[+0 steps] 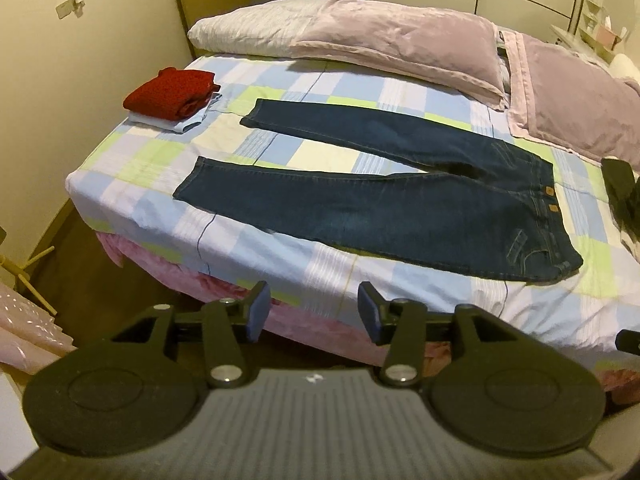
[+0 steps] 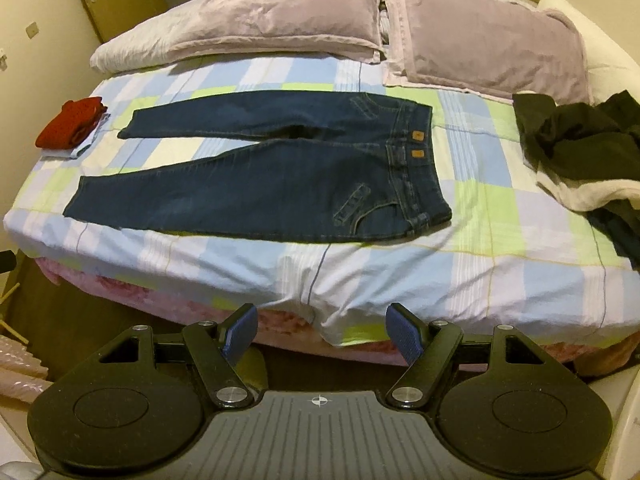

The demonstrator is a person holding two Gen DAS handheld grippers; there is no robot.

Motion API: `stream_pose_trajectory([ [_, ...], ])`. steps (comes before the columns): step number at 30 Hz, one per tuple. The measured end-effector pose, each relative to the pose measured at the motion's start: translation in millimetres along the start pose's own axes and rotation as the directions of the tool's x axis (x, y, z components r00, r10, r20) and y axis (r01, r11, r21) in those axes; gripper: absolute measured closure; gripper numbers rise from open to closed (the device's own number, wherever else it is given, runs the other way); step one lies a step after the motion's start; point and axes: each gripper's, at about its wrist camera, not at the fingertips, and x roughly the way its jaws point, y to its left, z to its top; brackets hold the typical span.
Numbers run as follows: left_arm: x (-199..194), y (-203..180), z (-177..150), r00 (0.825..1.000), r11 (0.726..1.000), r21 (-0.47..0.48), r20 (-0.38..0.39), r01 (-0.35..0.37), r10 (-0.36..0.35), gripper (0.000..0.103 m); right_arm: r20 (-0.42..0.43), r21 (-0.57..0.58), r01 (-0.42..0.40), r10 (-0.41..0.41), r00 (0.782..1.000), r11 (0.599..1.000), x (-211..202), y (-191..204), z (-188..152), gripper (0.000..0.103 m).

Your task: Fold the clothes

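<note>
Dark denim jeans [image 2: 256, 176] lie flat on the checked bedsheet [image 2: 500, 240], waistband [image 2: 416, 160] at 3 o'clock; heavy, limp cloth, likely best pinched at waistband and hems by the left gripper [image 1: 314, 312] and right gripper [image 2: 320, 334], both spread wide, empty

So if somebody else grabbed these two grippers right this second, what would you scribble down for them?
Left gripper: open, empty, hovering off the near edge of the bed.
Right gripper: open, empty, same spot.
Jeans: spread flat on the bed, legs apart, waist to the right, not yet folded.
Done: red sweater folded on a light blue garment at the far left.
Left: fold the jeans, then the heap of dark clothes on the right.
</note>
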Motion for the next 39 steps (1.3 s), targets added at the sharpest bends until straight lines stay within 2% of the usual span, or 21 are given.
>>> stream_pose_trajectory([
  [16,-3,-10,5,1.0,0.999,0.035,0.025,0.018,-0.019,0.057,0.017,0.055,0.017,-0.018,1.0,0.998,-9,-12,-3,0.029],
  [20,0,-10,6,1.0,1.0,0.027,0.021,0.013,-0.014,0.053,0.012,0.058,0.019,-0.019,1.0,0.998,-7,-13,-1,0.029],
  [30,6,-7,9,1.0,1.0,0.0,0.022,0.004,-0.004,0.053,0.01,0.038,0.014,-0.015,1.0,0.999,0,-12,8,0.029],
  [39,11,0,14,0.999,0.999,-0.035,0.018,-0.032,0.032,0.053,0.023,-0.001,0.0,0.0,1.0,1.0,9,-7,18,0.029],
])
